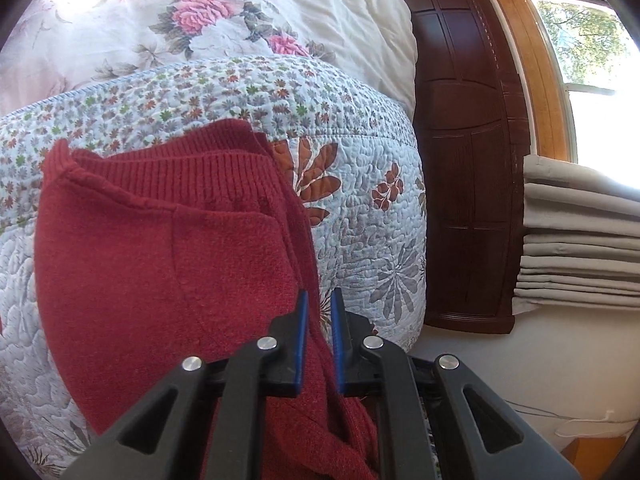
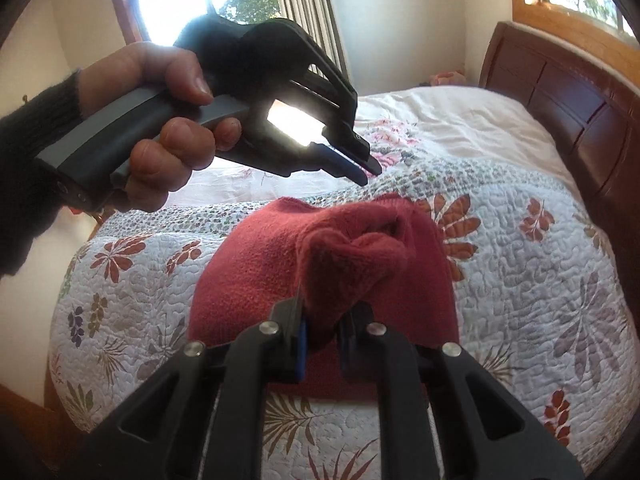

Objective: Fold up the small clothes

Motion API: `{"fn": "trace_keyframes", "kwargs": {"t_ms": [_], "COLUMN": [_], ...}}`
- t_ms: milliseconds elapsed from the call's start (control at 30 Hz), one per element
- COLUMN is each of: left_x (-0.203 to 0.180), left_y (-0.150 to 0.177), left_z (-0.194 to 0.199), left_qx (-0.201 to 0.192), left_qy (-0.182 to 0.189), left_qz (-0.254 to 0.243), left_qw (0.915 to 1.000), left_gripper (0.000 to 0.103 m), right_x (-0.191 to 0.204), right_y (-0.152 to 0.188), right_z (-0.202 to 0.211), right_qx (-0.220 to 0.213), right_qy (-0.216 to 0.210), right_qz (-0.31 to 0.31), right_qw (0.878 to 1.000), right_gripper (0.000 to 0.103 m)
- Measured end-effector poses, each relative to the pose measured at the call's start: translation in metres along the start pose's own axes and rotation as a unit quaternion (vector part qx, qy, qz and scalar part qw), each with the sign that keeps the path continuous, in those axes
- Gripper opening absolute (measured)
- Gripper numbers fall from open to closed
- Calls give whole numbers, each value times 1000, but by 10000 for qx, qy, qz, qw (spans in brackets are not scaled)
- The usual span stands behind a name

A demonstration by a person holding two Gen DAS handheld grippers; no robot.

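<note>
Black linkage arms and blue pads of the right tongs (image 2: pixel 328 304) fill the lower edge of the right wrist view. These tongs are clamped on a bunched fold of the red knitted garment (image 2: pixel 248 272); the pinched fabric rises in a crumpled peak directly ahead of the 2 fingers. The rest of the garment lies spread beyond and to both sides of the right tongs, on the white quilted bedspread with brown and grey leaf print (image 2: pixel 540 280).

The left tongs (image 2: pixel 370 172) hang in the air beyond the garment and above it, clear of the fabric. A hand (image 2: pixel 168 120) in a black knitted sleeve (image 2: pixel 24 160) grips the grey handle. The 2 jaws stand a narrow gap apart and hold nothing.

In the left wrist view, the left tongs (image 1: pixel 320 300) point along the edge of the red knitted garment (image 1: pixel 160 260). The garment's body lies left of the fingers, and its ribbed hem lies farther ahead, folded over. The bedspread (image 1: pixel 360 184) shows right of the fingers.

Beyond the bedspread lies a cream duvet with pink rose print (image 1: pixel 200 20). A dark brown wooden headboard (image 1: pixel 460 160) stands right of the left tongs, with grey pleated curtains (image 1: pixel 580 240) farther right.
</note>
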State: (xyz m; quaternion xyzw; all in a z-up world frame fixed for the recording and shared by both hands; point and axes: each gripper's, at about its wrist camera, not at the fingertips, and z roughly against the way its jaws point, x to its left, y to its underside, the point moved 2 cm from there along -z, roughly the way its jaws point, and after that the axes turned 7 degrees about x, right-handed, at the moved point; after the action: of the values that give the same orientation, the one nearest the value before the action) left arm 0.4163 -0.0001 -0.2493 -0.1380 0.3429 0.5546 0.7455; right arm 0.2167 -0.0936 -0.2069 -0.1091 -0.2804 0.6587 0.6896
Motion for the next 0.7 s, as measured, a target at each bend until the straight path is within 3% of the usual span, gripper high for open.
{"fn": "trace_keyframes", "kwargs": {"t_ms": [100, 167, 300, 400, 467, 567, 700], "left_x": [2, 6, 13, 18, 20, 24, 39], "left_y": [10, 19, 48, 79, 107, 150, 197], "left_z": [-11, -8, 11, 31, 39, 42, 31], "left_qx": [-43, -125, -450, -737, -830, -892, -970], "left_qy": [-90, -141, -95, 4, 43, 46, 448], "left_qz": [-91, -167, -317, -412, -584, -807, -749], "left_qw": [9999, 9997, 9984, 9964, 9948, 9927, 9914], "left_gripper": [9, 11, 21, 38, 47, 55, 60], "right_x": [-34, -53, -86, -102, -111, -127, -146], "right_y": [27, 43, 65, 72, 72, 57, 9], "right_z": [-19, -32, -56, -61, -60, -59, -76], "right_qx": [435, 660, 952, 1025, 1052, 1063, 1156], "right_qy": [-655, -1273, -2464, -3196, -3447, -3602, -3610], "right_qz": [-738, -1228, -2092, -2486, -2531, -2544, -2440], "right_qw": [9942, 9820, 9415, 9086, 8978, 8912, 8926], "right_gripper": [10, 11, 18, 35, 51, 71, 73]}}
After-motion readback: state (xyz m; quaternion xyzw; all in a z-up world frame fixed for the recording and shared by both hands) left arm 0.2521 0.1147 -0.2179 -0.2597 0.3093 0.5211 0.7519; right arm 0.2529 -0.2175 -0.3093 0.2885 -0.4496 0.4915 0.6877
